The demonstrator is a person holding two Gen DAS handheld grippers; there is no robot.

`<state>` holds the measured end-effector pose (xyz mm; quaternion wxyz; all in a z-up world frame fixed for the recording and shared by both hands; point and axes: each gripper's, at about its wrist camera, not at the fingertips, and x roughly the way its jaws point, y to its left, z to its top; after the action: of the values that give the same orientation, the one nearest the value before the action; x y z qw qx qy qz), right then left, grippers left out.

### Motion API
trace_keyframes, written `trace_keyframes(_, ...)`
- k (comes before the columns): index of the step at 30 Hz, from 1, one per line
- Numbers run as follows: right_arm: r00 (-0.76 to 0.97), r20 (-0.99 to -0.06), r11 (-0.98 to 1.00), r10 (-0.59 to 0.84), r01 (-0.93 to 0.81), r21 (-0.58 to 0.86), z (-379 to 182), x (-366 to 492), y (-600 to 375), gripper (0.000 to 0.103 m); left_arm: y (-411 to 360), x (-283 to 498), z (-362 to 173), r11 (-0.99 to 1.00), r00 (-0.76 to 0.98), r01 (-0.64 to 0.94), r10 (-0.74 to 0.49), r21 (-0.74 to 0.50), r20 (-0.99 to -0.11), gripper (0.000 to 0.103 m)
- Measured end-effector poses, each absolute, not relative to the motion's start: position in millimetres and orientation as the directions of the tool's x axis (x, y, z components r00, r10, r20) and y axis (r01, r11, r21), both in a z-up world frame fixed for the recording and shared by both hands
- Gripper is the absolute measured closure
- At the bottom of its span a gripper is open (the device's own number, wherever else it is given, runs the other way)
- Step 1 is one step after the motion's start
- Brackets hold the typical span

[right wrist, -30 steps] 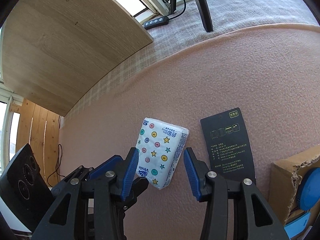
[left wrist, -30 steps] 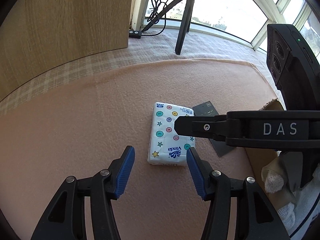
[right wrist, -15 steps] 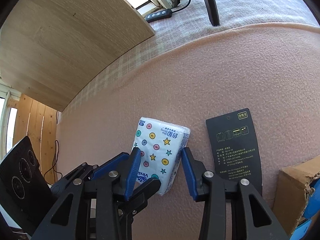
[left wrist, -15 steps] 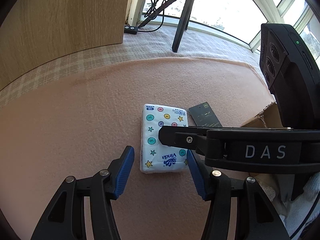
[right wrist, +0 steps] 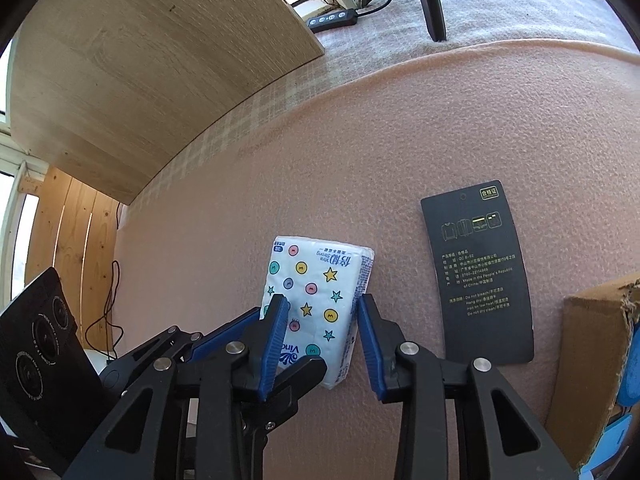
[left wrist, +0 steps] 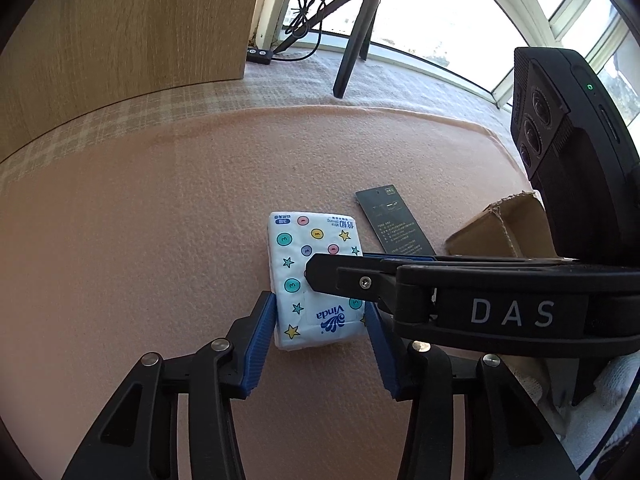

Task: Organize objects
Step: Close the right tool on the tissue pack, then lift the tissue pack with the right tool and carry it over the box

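A white Vinda tissue pack (left wrist: 314, 276) with coloured dots and stars lies flat on the pink mat; it also shows in the right wrist view (right wrist: 316, 300). My left gripper (left wrist: 320, 312) has closed in around the pack's near end, its blue pads at both sides. My right gripper (right wrist: 323, 312) straddles the same pack from the right, its pads close to both sides. The right gripper's arm (left wrist: 460, 300) crosses over the pack in the left wrist view. A black hang tag (right wrist: 478, 272) lies on the mat just right of the pack.
A brown cardboard box (left wrist: 500, 228) stands at the right, with blue items inside (right wrist: 628, 376). A wooden panel (left wrist: 120, 40) rises at the far left. A tripod leg (left wrist: 352, 52) and a cable remote (right wrist: 334, 20) sit near the window. The pink mat (left wrist: 140, 240) spreads to the left.
Both grippers moved forward onto the tissue pack and narrowed their fingers around it. The pack and the tag have stayed where they lay.
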<state>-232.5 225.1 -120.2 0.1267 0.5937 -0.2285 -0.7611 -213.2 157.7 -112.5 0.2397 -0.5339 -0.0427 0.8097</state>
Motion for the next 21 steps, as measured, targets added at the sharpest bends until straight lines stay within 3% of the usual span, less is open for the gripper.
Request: trace_keyframes(21,-0.408,-0.795,-0.847,-0.449,-0.089,0.524,-53,-131,286,0.07,223,-123,-43,-0.823,-0.363,-0.468,0.511,-0.322,-0.779,0.055)
